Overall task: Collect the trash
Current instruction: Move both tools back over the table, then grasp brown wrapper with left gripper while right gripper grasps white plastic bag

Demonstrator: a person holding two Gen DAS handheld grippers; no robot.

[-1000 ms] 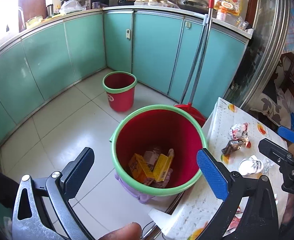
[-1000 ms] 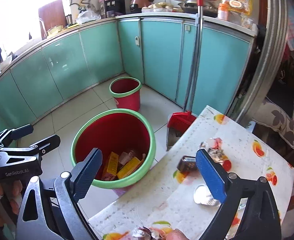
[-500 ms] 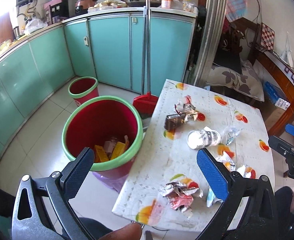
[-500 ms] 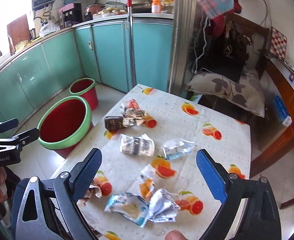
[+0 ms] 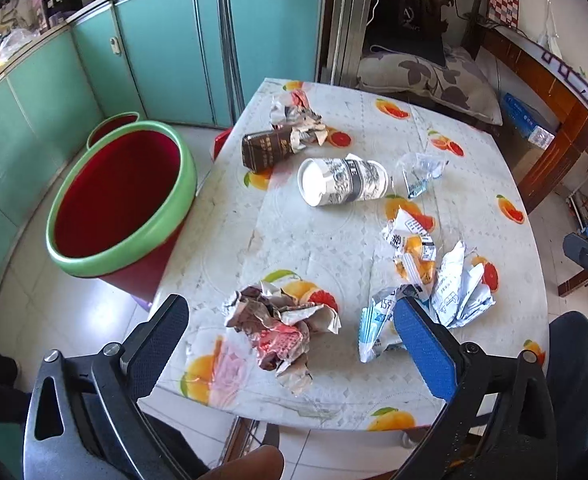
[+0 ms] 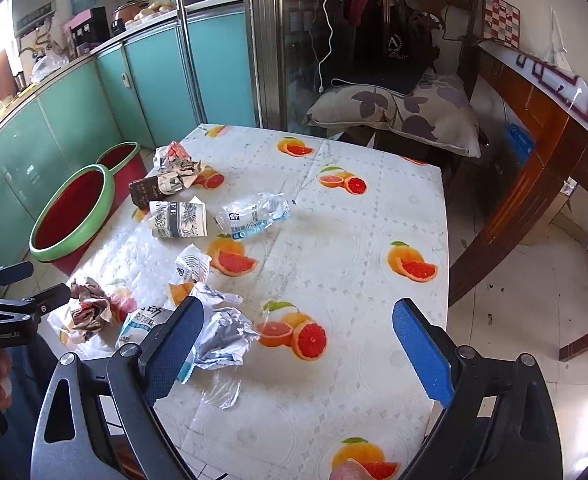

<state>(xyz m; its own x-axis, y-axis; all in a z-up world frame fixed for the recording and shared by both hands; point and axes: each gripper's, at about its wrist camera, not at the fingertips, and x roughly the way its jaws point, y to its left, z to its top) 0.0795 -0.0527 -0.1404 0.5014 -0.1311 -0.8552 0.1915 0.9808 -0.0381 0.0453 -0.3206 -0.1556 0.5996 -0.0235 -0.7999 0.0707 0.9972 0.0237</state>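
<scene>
Orange-printed tablecloth (image 6: 374,220) strewn with wrappers (image 5: 282,328) — teal cabinets (image 5: 154,52) behind — both grippers' fingers spread.

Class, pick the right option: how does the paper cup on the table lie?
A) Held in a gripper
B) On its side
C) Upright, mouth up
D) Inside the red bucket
B: the paper cup lies on its side on the table, apart from both open grippers.
</scene>
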